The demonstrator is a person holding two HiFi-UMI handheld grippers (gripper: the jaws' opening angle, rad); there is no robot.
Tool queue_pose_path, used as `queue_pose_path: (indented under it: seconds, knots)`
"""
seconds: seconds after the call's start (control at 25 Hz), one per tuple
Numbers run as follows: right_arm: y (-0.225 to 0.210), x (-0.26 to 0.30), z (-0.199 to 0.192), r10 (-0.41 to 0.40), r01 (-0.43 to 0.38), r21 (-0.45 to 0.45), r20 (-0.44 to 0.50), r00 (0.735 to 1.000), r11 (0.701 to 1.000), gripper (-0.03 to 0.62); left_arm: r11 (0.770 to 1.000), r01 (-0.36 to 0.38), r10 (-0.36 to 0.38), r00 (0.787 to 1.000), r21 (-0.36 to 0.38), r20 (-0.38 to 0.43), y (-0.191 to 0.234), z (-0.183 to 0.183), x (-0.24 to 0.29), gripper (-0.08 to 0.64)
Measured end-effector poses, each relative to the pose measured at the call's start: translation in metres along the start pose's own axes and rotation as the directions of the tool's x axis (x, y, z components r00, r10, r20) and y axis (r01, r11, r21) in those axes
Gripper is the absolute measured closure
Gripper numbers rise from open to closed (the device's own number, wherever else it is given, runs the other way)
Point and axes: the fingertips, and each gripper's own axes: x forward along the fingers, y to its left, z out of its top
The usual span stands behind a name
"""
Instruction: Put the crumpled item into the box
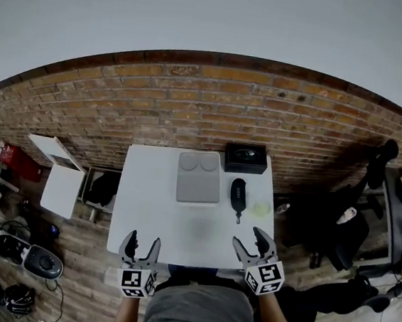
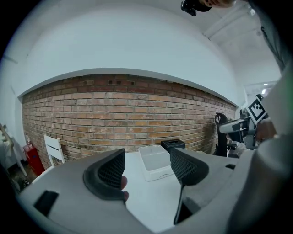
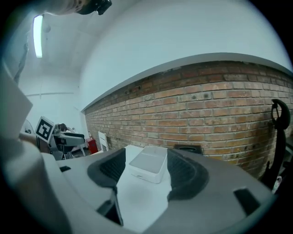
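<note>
The white lidded box [image 1: 199,176] lies closed at the back middle of the white table [image 1: 152,216]; it also shows as the box [image 2: 155,162] in the left gripper view and the box [image 3: 149,163] in the right gripper view. A pale, faint crumpled item [image 1: 260,210] sits near the table's right edge. My left gripper [image 1: 140,247] hovers open over the table's front left edge, and my right gripper [image 1: 256,247] stands open over the front right, just short of the crumpled item. Nothing is between the jaws of the left gripper [image 2: 146,171] or the right gripper [image 3: 141,171].
A black box [image 1: 245,158] stands at the table's back right corner, with a black oblong object [image 1: 238,195] just in front of it. A white cabinet [image 1: 63,178] is left of the table, a black office chair [image 1: 343,236] right. A brick wall [image 2: 137,114] lies behind.
</note>
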Motion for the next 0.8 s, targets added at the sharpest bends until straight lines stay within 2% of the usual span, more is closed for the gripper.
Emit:
queue_pose_path:
  seconds: [0.24, 0.4, 0.52, 0.56, 0.6, 0.68, 0.72, 0.8]
  knots:
    - [0.003, 0.002, 0.009, -0.007, 0.006, 0.019, 0.04, 0.999, 1.0, 0.321, 1.0, 0.011, -0.012, 1.0, 0.009, 0.022, 0.001, 0.01, 0.003, 0.261]
    - [0.005, 0.001, 0.016, -0.019, 0.02, -0.006, 0.06, 0.998, 1.0, 0.41, 1.0, 0.027, -0.027, 0.999, 0.004, 0.02, 0.001, 0.012, 0.002, 0.261]
    - [0.001, 0.0, 0.016, -0.04, 0.039, 0.011, 0.06, 0.997, 0.999, 0.523, 1.0, 0.026, -0.026, 1.0, 0.005, 0.015, 0.001, 0.011, 0.004, 0.274]
    - [0.0, 0.0, 0.014, -0.04, 0.039, 0.016, 0.052, 0.998, 0.999, 0.573, 1.0, 0.018, -0.018, 1.0, 0.007, 0.019, 0.002, 0.012, 0.004, 0.313]
    - [0.0, 0.001, 0.012, -0.04, 0.039, 0.016, 0.043, 0.998, 0.999, 0.588, 1.0, 0.009, -0.01, 1.0, 0.006, 0.028, 0.003, 0.013, 0.003, 0.359]
    - [0.0, 0.001, 0.009, -0.044, 0.044, 0.003, 0.035, 0.998, 0.999, 0.589, 1.0, 0.003, -0.003, 0.999, 0.004, 0.049, 0.003, 0.018, 0.002, 0.502]
    - [0.0, 0.002, 0.009, -0.046, 0.046, -0.002, 0.036, 0.998, 0.999, 0.589, 1.0, 0.006, -0.007, 0.998, 0.005, 0.056, 0.003, 0.019, 0.002, 0.545]
    - [0.0, 0.003, 0.009, -0.048, 0.048, 0.0, 0.035, 0.998, 0.999, 0.589, 1.0, 0.021, -0.021, 0.998, 0.006, 0.053, 0.002, 0.02, 0.005, 0.554]
